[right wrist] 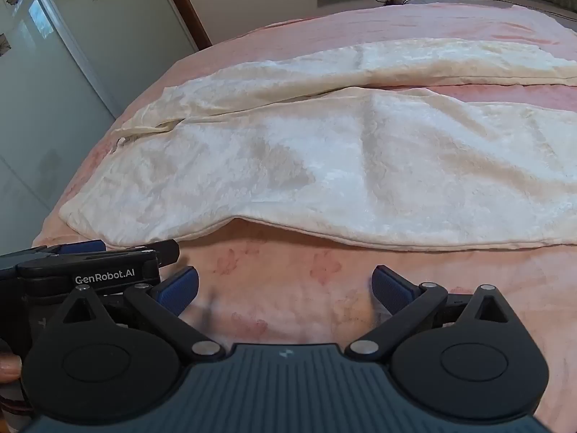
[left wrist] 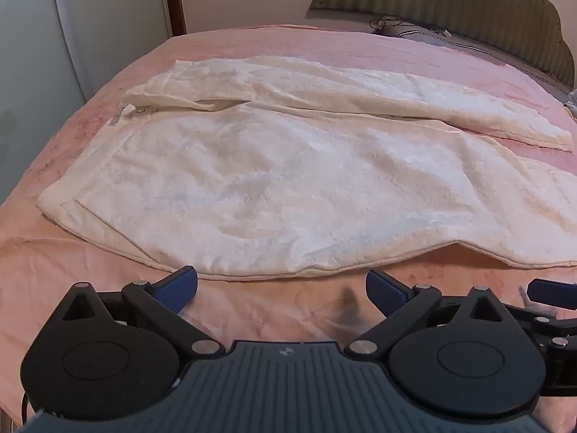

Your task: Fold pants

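Blue-padded fingers sit nearest in both views: the left hand-held gripper [left wrist: 281,287] and the right hand-held gripper [right wrist: 285,287] each stand spread wide with nothing between the pads, both hovering over bare pink blanket [left wrist: 252,310] just short of the garment. In the right wrist view the left tool shows at the lower left edge, close beside the right one.

Just beyond the fingertips runs the near hem of the cream fleece pants [left wrist: 274,195], laid flat across the bed with the waistband towards the left and the two legs running off to the right. The nearer leg is broad and rumpled; the farther leg [left wrist: 378,97] lies apart from it, a strip of blanket showing between them towards the cuffs. No fold looks started.

Beyond the pants come more blanket, then a padded headboard [left wrist: 450,3] with a cable and a dark object at its foot, and a wardrobe door [right wrist: 54,72] on the left.

Likely risks: the pads pinching the plush blanket together with the hem, dragging both, or catching only the top layer, so the leg folds over skewed and the rumples get trapped
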A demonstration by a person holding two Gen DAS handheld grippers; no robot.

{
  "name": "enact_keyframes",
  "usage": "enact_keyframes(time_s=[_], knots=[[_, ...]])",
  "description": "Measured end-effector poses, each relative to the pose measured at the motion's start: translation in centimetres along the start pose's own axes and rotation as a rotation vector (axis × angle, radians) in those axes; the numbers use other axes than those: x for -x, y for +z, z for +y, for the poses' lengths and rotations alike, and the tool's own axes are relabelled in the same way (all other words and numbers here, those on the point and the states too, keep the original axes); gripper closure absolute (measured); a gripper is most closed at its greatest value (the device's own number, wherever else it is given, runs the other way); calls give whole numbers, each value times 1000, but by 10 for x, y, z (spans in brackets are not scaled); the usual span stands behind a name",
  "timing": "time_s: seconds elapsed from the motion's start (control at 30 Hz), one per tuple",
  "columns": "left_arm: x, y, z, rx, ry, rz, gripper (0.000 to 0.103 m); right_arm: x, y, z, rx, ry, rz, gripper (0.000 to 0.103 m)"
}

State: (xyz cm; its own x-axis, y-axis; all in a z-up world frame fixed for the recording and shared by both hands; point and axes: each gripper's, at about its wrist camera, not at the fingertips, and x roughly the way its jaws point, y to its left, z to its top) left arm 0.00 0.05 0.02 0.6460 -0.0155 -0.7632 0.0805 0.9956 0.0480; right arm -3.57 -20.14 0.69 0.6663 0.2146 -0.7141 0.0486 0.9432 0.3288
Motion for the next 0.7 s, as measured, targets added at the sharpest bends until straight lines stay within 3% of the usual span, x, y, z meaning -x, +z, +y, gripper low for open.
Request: enact_keyframes(time_s=[0.7], knots=[[-1, -2, -5, 6, -1, 10, 1, -2, -1, -2, -4, 10, 16, 0]])
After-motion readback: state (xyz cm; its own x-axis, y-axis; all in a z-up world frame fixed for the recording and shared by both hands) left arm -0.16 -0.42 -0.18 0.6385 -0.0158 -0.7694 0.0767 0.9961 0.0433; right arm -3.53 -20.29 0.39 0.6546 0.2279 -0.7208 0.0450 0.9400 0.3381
